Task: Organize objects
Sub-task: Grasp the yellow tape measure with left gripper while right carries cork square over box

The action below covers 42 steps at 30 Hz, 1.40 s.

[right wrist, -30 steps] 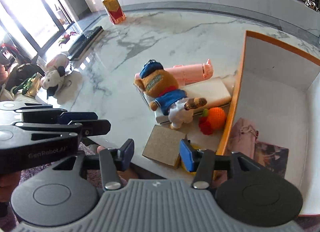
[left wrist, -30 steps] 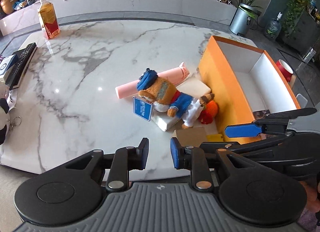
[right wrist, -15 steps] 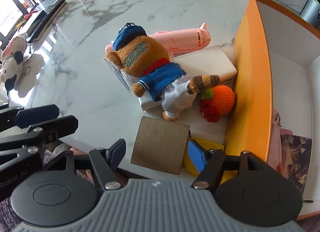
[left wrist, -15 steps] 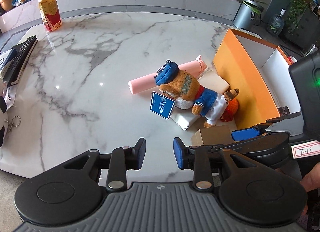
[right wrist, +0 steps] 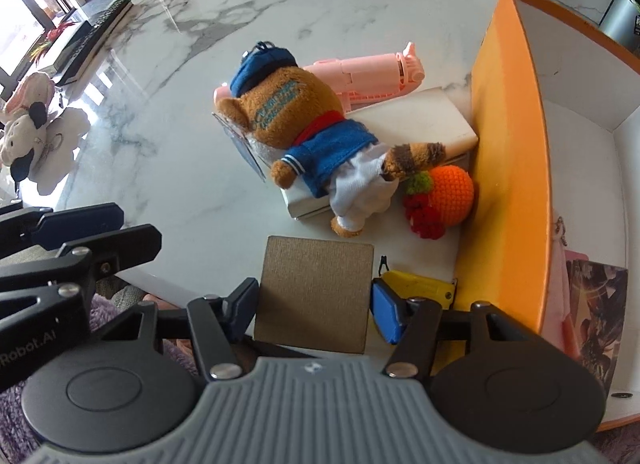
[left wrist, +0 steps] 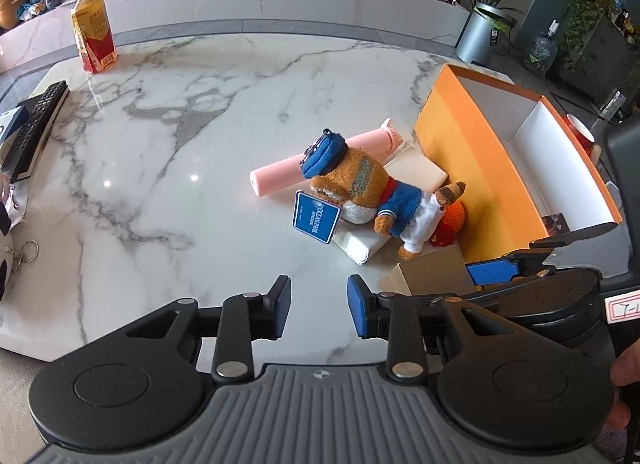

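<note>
Since the earlier frames the right tongs (right wrist: 314, 306) have come lower and closer to the brown square box (right wrist: 316, 296), which now fills the gap between the two blue pads (right wrist: 386, 314). Their jaws are closing at this moment with the box between them, but a thin gap shows at each side, so I judge the pads do not press on it yet. The left tongs (left wrist: 318, 306) have hardly moved; their jaws stand a little apart with nothing between them, above the bare edge of the marble worktop (left wrist: 180, 151). Just beside the brown box, on its right in the right wrist view, lies a small yellow object (right wrist: 416, 284), partly hidden by the pad. Beyond the box, the plush bear (right wrist: 316, 135) in a blue cap and jacket lies across a flat white box (right wrist: 420, 123), with a blue tag (left wrist: 316, 215) at its side. An orange knitted fruit (right wrist: 444, 195) touches the bear's leg and rests against the orange storage box (right wrist: 508, 143). A pink tube-shaped gadget (right wrist: 368, 75) lies behind the bear. Inside the storage box some items already lie, a pink thing and a printed card, but I cannot tell exactly what they are. This change suggests that the brown box is the next thing to go into the storage box, and most objects are not yet sorted.
</note>
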Motion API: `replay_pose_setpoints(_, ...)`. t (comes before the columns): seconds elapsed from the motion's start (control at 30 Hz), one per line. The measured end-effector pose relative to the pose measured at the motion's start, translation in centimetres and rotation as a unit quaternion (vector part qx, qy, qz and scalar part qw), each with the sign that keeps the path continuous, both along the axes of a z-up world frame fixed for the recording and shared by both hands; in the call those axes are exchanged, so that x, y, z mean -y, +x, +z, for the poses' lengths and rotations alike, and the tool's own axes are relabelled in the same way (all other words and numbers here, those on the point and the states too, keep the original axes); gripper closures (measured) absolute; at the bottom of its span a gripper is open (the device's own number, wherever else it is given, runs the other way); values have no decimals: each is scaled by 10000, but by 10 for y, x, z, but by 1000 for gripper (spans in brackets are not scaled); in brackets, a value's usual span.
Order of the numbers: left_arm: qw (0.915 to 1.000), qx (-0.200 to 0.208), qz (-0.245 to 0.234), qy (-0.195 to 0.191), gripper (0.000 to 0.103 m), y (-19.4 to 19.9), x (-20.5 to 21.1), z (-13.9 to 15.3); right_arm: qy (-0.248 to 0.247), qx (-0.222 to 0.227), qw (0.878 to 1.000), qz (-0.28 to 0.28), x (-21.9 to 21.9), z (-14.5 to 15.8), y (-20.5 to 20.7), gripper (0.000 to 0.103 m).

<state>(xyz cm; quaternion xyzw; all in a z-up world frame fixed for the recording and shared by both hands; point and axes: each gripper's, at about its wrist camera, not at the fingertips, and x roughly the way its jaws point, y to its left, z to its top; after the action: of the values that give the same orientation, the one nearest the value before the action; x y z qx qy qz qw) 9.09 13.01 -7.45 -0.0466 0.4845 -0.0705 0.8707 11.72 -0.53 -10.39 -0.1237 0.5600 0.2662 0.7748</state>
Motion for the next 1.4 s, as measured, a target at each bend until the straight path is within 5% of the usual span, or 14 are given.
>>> replay_pose_setpoints(0.3,9954,564,-766,133,61,-6,30,34,822,473,9955,-51,56,78,-15,41)
replay_pose_setpoints(0.53,9769,656,-1952,572,61,-2,84,25,979,751,9910,-513,116,109,-5,41)
replay_pose_setpoints(0.8,9406,428,-3261,837,51,14,134,-17,750,721,9879,-1154,175,96,17,41)
replay_pose_setpoints(1.1,8803,94,-4445,1655,40,28,170,-63,328,330,9922,-1157,204,63,40,40)
replay_pose_setpoints(1.23,8453,-24,-4912,2102,35,26,178,-83,51,237,9939,-1071,216,55,52,40)
replay_pose_setpoints(1.3,8349,-105,-5030,2232,34,26,180,-92,-55,180,9946,-1020,220,52,58,41)
replay_pose_setpoints(1.4,8317,-216,-5068,2256,32,30,180,-102,-242,119,9957,-882,219,46,66,40)
